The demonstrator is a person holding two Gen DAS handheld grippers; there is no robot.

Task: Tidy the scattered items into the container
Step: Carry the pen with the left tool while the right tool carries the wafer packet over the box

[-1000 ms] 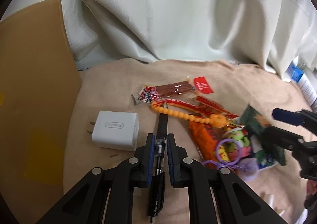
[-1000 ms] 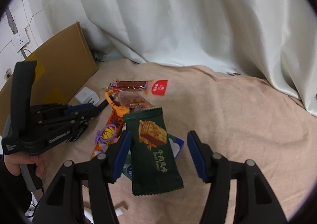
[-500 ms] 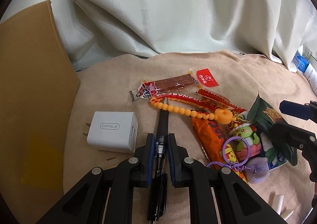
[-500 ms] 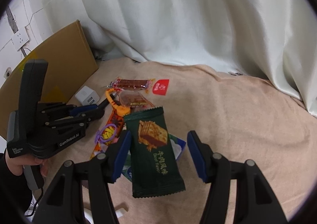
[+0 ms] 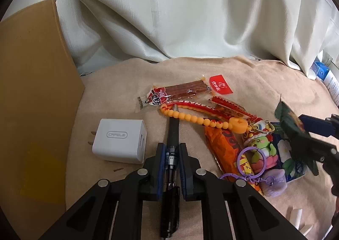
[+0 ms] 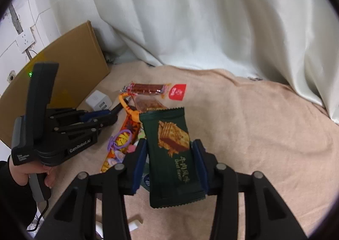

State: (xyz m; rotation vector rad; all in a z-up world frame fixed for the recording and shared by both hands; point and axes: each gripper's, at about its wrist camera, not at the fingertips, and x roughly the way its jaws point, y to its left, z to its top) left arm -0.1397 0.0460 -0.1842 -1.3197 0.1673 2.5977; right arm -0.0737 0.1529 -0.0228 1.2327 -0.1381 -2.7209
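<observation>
Left gripper (image 5: 171,153) is clamping the black pen (image 5: 172,134) low over the blanket, right gripper (image 6: 169,153) is pinching the green snack packet (image 6: 172,155) above the pile. Cardboard box (image 5: 31,102) sits left. Best carrying both level to the box, releasing only once over it, avoiding the white charger (image 5: 119,140).

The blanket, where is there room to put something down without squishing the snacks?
The blanket is bare on its right side, from the red packet across to the curtain. A smaller free strip runs behind the jerky pack. It is crowded from the white charger to the green keychain.
</observation>
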